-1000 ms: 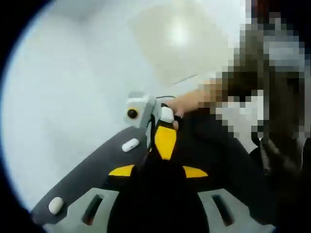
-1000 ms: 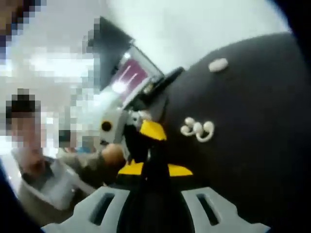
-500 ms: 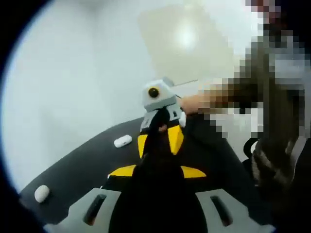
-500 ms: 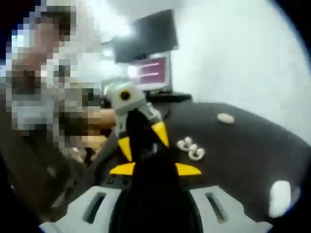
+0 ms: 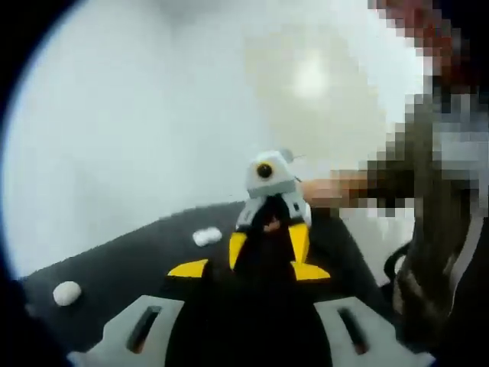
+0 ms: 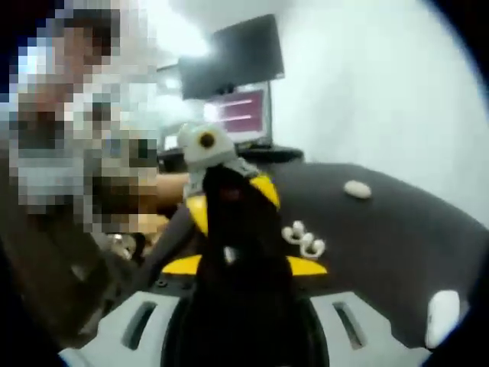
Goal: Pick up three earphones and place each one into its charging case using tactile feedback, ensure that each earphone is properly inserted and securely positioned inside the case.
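Observation:
Both grippers meet tip to tip above a dark mat (image 5: 137, 264). In the left gripper view my left gripper (image 5: 258, 264) rises as one dark mass into the yellow-sided jaws of the right gripper (image 5: 268, 243), which faces the camera head-on. The right gripper view mirrors this: my right gripper (image 6: 233, 252) runs up into the left gripper (image 6: 229, 202). Blur and overlap hide what, if anything, sits between the jaws. Three white earphones (image 6: 304, 238) lie bunched on the mat (image 6: 382, 229). White charging cases lie apart: one (image 5: 206, 236) mid-mat, one (image 5: 66, 292) near the edge, also case (image 6: 357, 189) and case (image 6: 442, 317).
A person's hand (image 5: 328, 191) and sleeve (image 5: 435, 252) hold the right gripper. A monitor (image 6: 243, 115) stands behind the mat. The mat's curved edge (image 5: 114, 237) borders a pale surface.
The right gripper has turned from side-on to head-on and closed in on the left gripper's tips. Both views have swung with the hands; earphones and cases stay put on the mat.

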A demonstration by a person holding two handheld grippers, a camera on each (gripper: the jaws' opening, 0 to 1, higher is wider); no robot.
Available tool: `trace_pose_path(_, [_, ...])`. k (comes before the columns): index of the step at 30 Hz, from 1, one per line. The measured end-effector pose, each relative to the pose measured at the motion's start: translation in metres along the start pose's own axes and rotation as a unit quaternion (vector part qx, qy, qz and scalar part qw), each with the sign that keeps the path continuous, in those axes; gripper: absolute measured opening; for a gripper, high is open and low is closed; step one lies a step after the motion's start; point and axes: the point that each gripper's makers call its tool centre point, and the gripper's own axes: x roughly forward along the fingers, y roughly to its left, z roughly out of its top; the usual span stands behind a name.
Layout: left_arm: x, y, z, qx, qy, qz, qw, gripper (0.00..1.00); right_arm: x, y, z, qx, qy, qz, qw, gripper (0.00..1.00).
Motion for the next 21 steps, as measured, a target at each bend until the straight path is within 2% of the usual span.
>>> trace_pose_path(2, [-0.011, 0.018, 0.017, -0.026, -0.046, 0.037, 0.9979, 0.35, 0.006, 0.002, -0.001, -0.005, 0.005, 0.003, 1.0000, 0.44])
trace_pose_path(4, [-0.023, 0.034, 0.032, -0.049, -0.087, 0.070, 0.9926, 0.32, 0.012, 0.005, -0.004, -0.013, 0.015, 0.007, 0.9998, 0.45])
trace_pose_path(8, [-0.042, 0.059, 0.042, -0.066, -0.120, 0.130, 0.9821, 0.24, 0.022, 0.006, -0.007, -0.017, 0.024, 0.014, 0.9995, 0.45])
trace_pose_path(9, [-0.044, 0.064, 0.040, -0.061, -0.114, 0.147, 0.9807, 0.19, 0.024, 0.007, -0.008, -0.017, 0.028, 0.015, 0.9994, 0.45])
trace_pose_path(11, [-0.048, 0.073, 0.037, -0.038, -0.102, 0.178, 0.9779, 0.16, 0.027, 0.007, -0.011, -0.021, 0.036, 0.014, 0.9990, 0.45])
trace_pose_path(12, [-0.048, 0.074, 0.038, -0.028, -0.102, 0.185, 0.9769, 0.16, 0.028, 0.007, -0.015, -0.025, 0.045, 0.011, 0.9986, 0.45])
trace_pose_path(16, [-0.046, 0.074, 0.034, -0.028, -0.094, 0.188, 0.9772, 0.16, 0.028, 0.008, -0.013, -0.029, 0.038, -0.002, 0.9989, 0.45])
trace_pose_path(17, [-0.045, 0.076, 0.031, -0.025, -0.086, 0.194, 0.9770, 0.15, 0.028, 0.008, -0.013, -0.029, 0.038, -0.007, 0.9988, 0.45])
trace_pose_path(18, [-0.044, 0.078, 0.017, -0.036, -0.049, 0.201, 0.9777, 0.07, 0.027, 0.009, -0.012, -0.029, 0.038, -0.009, 0.9988, 0.44])
trace_pose_path(19, [-0.044, 0.078, 0.013, -0.039, -0.035, 0.203, 0.9778, 0.01, 0.027, 0.011, -0.012, -0.033, 0.038, -0.011, 0.9987, 0.41])
trace_pose_path(20, [-0.043, 0.076, 0.020, -0.034, -0.048, 0.199, 0.9782, 0.00, 0.027, 0.013, -0.011, -0.044, 0.035, -0.010, 0.9984, 0.36])
trace_pose_path(21, [-0.042, 0.073, 0.025, -0.028, -0.062, 0.192, 0.9790, 0.00, 0.027, 0.011, -0.012, -0.055, 0.037, -0.016, 0.9976, 0.36])
